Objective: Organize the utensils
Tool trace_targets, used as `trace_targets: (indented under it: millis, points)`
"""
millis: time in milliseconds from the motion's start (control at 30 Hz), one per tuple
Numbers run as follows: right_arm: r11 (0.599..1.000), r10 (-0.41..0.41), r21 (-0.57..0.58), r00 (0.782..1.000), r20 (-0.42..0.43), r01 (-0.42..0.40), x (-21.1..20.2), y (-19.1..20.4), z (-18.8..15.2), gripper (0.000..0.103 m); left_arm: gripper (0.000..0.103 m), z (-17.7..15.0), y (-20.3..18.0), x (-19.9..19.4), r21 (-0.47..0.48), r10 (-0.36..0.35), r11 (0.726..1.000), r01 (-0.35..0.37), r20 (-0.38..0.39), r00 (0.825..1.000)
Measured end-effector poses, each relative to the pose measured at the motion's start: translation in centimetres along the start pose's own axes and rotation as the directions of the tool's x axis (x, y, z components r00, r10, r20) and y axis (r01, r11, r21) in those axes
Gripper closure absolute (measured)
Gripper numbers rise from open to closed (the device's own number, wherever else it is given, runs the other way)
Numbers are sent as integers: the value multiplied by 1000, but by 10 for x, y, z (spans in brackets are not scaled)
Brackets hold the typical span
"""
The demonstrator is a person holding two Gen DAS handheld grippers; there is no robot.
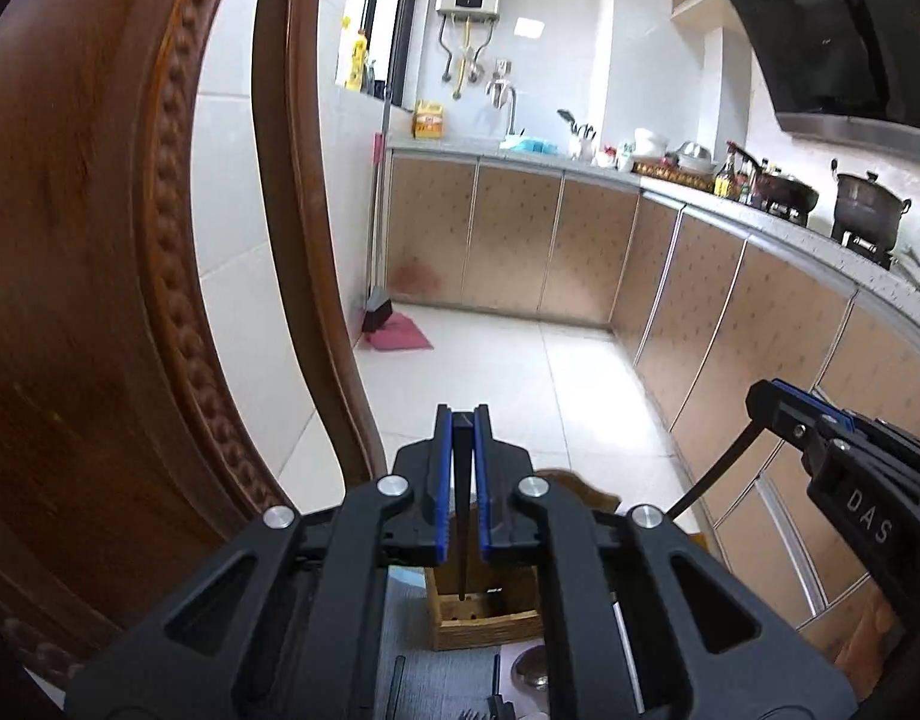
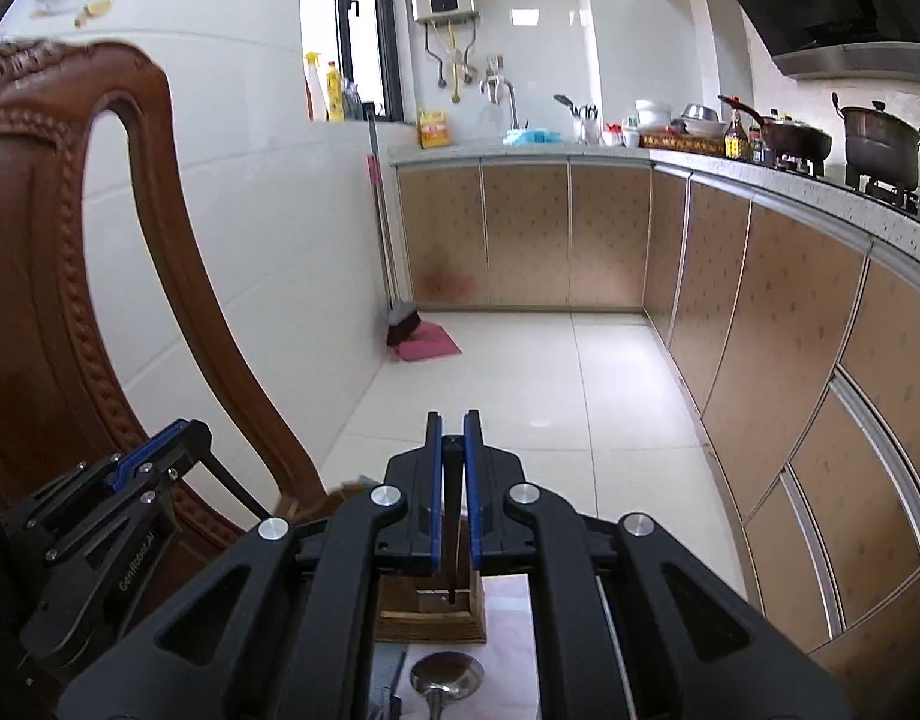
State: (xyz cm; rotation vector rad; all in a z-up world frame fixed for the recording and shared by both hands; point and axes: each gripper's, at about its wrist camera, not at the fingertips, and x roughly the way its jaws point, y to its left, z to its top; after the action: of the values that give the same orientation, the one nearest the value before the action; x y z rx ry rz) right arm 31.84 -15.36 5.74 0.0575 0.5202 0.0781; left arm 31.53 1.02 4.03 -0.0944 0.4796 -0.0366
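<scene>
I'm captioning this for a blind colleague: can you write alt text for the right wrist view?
The right hand-held gripper is shut on a dark chopstick pointing down into a wooden utensil box, with a metal spoon lying just in front. The left hand-held gripper holds another chopstick beside a carved wooden chair, with a tiled kitchen beyond.

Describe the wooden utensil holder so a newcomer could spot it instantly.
Start at the carved wooden chair back on the left, then drop to the table edge beyond the fingers. The wooden utensil holder is the open-topped box there, just beyond the metal spoon; each gripper holds a dark chopstick pointing into it.
</scene>
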Motion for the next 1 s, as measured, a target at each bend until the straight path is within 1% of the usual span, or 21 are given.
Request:
trace_targets:
  millis: [167, 200, 233, 267, 300, 333, 400, 433, 500, 600, 700, 733, 767, 800, 833, 867, 900, 1000]
  points:
    - [1000, -20, -9, 999, -46, 20, 12, -3, -12, 95, 96, -8, 0, 7, 4, 7, 1000, -7, -22, 1000]
    - [1000, -21, -12, 998, -55, 21, 12, -4, -14, 95, 90, -8, -1, 7, 5, 10, 1000, -10, -22, 1000]
    - [999, -28, -19, 998, -62, 27, 11, -4, -15, 93, 76, -8, 0, 4, 4, 7, 1000, -7, -24, 1000]
    - [999, -31, -21, 998, -59, 30, 9, -4, -15, 88, 68, -6, 2, 1, -3, 3, 1000, -4, -20, 1000]
    - [999, -35, -24, 998, -53, 34, 4, -5, -16, 75, 61, -6, 4, -4, -5, 3, 1000, -3, -13, 1000]
    - [999, -38, -24, 998, -41, 37, -4, -5, -18, 61, 58, -7, 4, -9, -2, 5, 1000, -5, -9, 1000]
    - [999, -44, -28, 999, -18, 43, -19, -8, -21, 54, 54, -10, 4, -21, 16, 2, 1000, -1, -14, 1000]
    - [998, -52, -37, 999, -12, 52, -28, -10, -23, 53, 52, -13, 4, -28, 23, 1, 1000, 0, -20, 1000]
    - [997, -66, -41, 998, -7, 65, -44, -16, -28, 51, 51, -23, 5, -41, 35, -2, 999, 4, -41, 999]
    - [995, -90, -52, 995, -42, 88, -65, -24, -47, 50, 51, -46, 6, -59, 65, -12, 998, 18, -87, 996]
    - [991, -122, -62, 988, -95, 116, -74, -34, -76, 50, 51, -81, 12, -64, 90, -12, 996, 26, -160, 987]
    - [990, -131, -68, 985, -113, 124, -72, -37, -82, 50, 54, -93, 13, -62, 94, -9, 995, 28, -188, 982]
    - [987, -150, -78, 980, -134, 140, -69, -39, -96, 50, 60, -106, 13, -57, 102, -2, 994, 25, -219, 976]
    - [984, -169, -88, 973, -156, 157, -64, -40, -110, 50, 69, -116, 12, -51, 120, 1, 992, 30, -246, 969]
    - [982, -178, -96, 966, -187, 162, -56, -41, -123, 50, 75, -131, 8, -41, 153, 7, 987, 39, -289, 957]
    - [983, -177, -97, 960, -217, 159, -49, -43, -132, 50, 76, -139, 8, -34, 165, 16, 986, 37, -310, 951]
    - [984, -172, -90, 950, -259, 153, -41, -46, -144, 50, 76, -151, 8, -23, 174, 36, 984, 25, -339, 940]
    - [988, -156, -65, 928, -337, 143, -22, -51, -170, 50, 78, -178, 15, 15, 188, 106, 982, -26, -430, 897]
